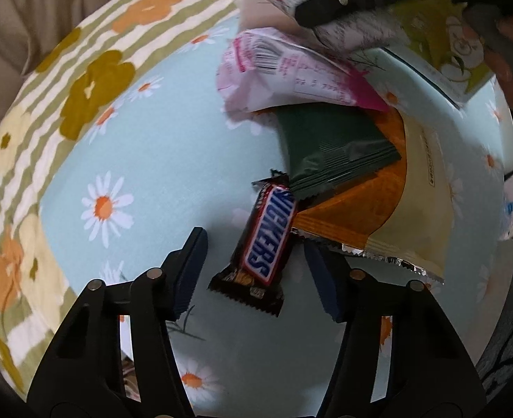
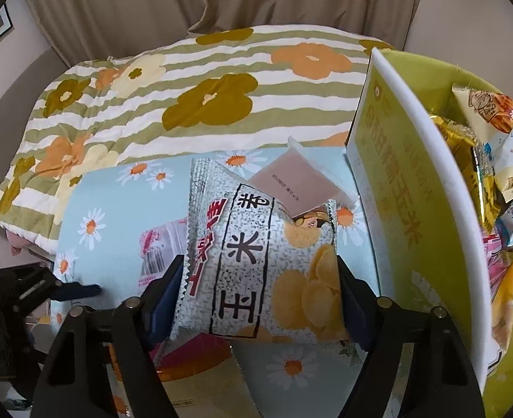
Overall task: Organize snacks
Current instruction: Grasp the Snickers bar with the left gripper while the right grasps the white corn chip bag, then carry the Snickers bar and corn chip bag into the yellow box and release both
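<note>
Striped flowered quilt (image 2: 187,80) fills the far background beyond both grippers; daisy-print blue sheet (image 1: 159,146) lies under everything.

Yellow-green box (image 2: 427,181) with a white rim stands just right of the right gripper's jaws, already stuffed with snack bags (image 2: 500,146).

Right gripper (image 2: 260,289): jaws pinching the speckled white corn-chip bag (image 2: 256,254) on both side edges, bag held upright between them, off the sheet. A brownish sachet (image 2: 291,181) shows behind its top edge; whether it touches the bag, can't tell.

Left gripper (image 1: 256,271): jaws spread, nothing held. Snickers bar (image 1: 267,240) lies on the sheet between the fingertips, tilted, closer to the right finger, touching neither. Just ahead of the jaws is a loose pile: dark green packet (image 1: 329,153) on an orange-and-cream pouch (image 1: 388,209), pink-and-white wrapper (image 1: 284,73) beyond those.

View differences:
- Left wrist only: the Snickers, the green packet, and the right gripper with its bag at top right.
- Right wrist only: box contents, the chip bag's printed front, and the left gripper's fingertip (image 2: 82,291) low at far left.
- The pink wrapper appears in both; right wrist sees it left of its jaws.
</note>
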A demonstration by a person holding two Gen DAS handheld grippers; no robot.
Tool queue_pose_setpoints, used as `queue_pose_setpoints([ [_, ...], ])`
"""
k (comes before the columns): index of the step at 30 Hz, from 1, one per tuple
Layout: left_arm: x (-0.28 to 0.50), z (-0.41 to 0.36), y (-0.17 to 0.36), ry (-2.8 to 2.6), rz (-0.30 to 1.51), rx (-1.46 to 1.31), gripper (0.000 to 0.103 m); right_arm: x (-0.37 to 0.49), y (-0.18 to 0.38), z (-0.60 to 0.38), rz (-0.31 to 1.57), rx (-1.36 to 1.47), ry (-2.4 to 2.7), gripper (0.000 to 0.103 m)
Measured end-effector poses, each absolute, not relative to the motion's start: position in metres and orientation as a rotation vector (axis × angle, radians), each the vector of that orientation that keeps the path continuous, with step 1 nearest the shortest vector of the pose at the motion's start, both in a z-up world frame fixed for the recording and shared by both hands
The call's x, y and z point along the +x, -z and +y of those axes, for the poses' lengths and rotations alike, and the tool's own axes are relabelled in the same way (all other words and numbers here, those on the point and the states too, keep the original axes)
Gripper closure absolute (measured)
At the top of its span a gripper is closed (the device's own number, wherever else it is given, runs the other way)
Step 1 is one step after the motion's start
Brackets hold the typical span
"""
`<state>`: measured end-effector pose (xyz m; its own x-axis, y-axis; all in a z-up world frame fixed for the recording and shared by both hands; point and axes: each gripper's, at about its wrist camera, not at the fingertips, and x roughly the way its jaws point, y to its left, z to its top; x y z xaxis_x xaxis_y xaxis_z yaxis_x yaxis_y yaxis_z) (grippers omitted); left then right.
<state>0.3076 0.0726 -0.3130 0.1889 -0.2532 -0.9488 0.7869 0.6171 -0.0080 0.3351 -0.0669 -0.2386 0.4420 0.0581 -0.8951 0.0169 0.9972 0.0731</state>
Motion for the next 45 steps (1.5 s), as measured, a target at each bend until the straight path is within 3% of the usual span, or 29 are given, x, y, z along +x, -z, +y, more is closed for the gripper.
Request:
queue_pose_setpoints([
  [4, 0.306, 0.068, 0.312, 0.82, 1.146, 0.577, 0.067, 0.333, 0.231, -0.065, 1.095, 0.082, -0.034, 0.028],
  [8, 0.3, 0.063, 0.311, 0.849, 1.132, 0.619, 0.076, 0.332, 0.227, -0.061, 1.081, 0.09, -0.047, 0.028],
  [26, 0.301, 0.1, 0.292, 0.743, 1.16, 0.505, 0.076, 0.33, 0.214, -0.053, 1.049, 0.09, -0.076, 0.029],
  [37, 0.311, 0.098, 0.211, 0.667, 1.041, 0.401, 0.076, 0.313, 0.153, -0.062, 0.935, 0.14, -0.134, 0.033],
  [45, 0.309, 0.051, 0.144, 0.588, 0.932, 0.344, 0.076, 0.288, 0.098, -0.11, 0.82, 0.166, -0.174, 0.033],
])
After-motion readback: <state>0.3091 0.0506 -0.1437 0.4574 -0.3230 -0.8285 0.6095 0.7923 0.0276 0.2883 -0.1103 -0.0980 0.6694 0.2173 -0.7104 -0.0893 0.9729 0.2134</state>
